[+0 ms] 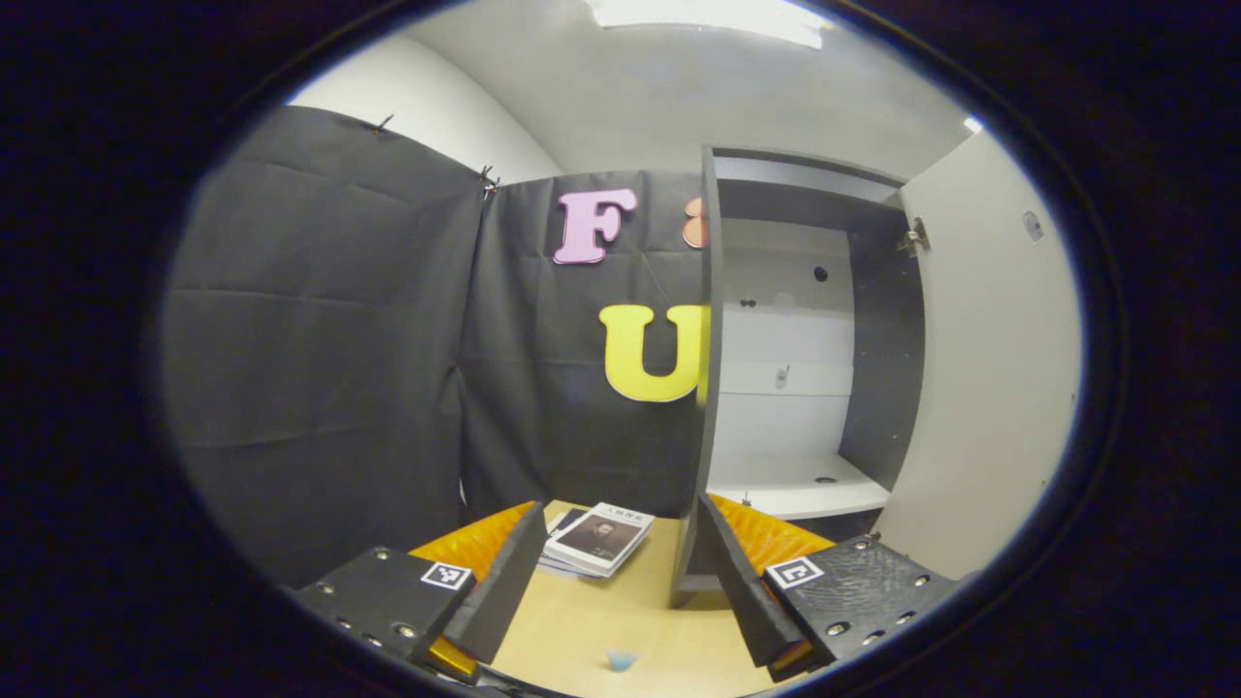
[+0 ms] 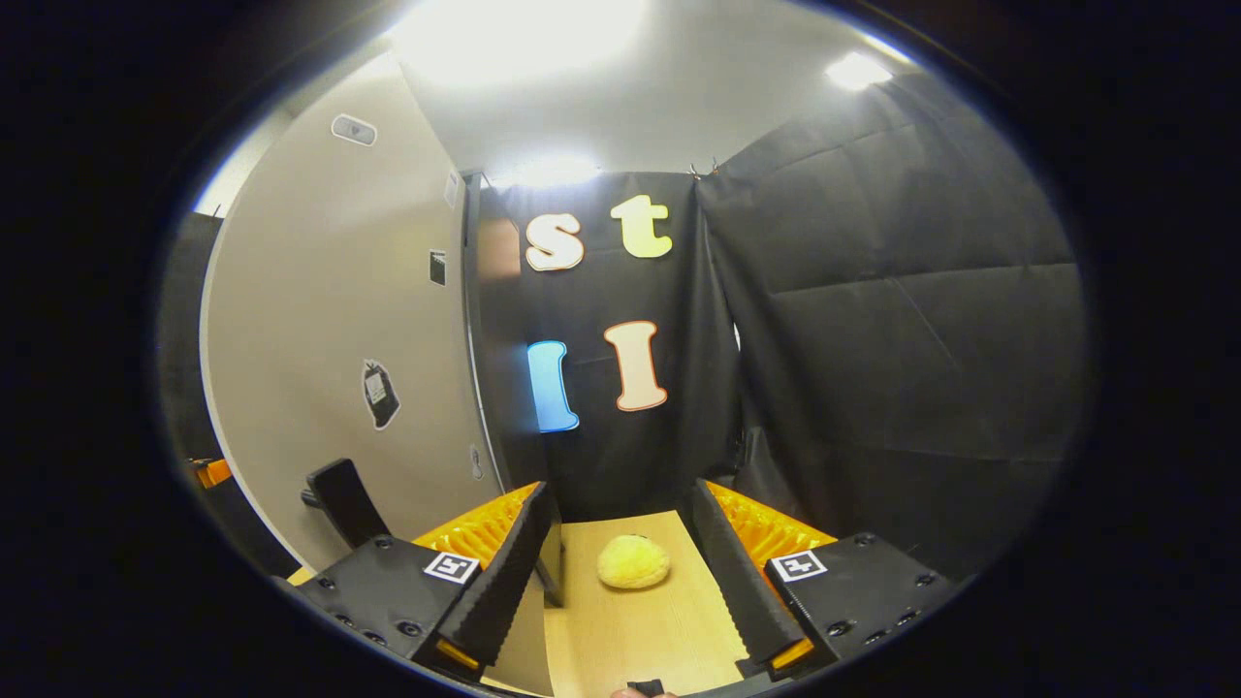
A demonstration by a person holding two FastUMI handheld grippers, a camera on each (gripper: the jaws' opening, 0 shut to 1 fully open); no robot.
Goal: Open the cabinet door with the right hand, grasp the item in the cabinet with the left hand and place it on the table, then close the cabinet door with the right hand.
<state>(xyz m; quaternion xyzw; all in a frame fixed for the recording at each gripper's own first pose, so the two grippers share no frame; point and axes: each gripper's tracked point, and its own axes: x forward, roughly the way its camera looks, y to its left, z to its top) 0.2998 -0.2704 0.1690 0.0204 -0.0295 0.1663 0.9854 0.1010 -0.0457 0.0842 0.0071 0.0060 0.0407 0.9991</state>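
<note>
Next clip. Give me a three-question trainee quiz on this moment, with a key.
1. True or false: the cabinet door is open.
2. What lies on the table left of the cabinet? A) books B) a mug C) a towel
3. In the right gripper view, what sits on the table between the right gripper fingers?

Key: 1 true. 2 A, the books. 3 A round yellow item, lying free; the gripper is open. The left gripper is open too.

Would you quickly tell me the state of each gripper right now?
Left gripper: open, holding nothing, facing the open cabinet.
Right gripper: open, holding nothing, beside the cabinet door.
</note>
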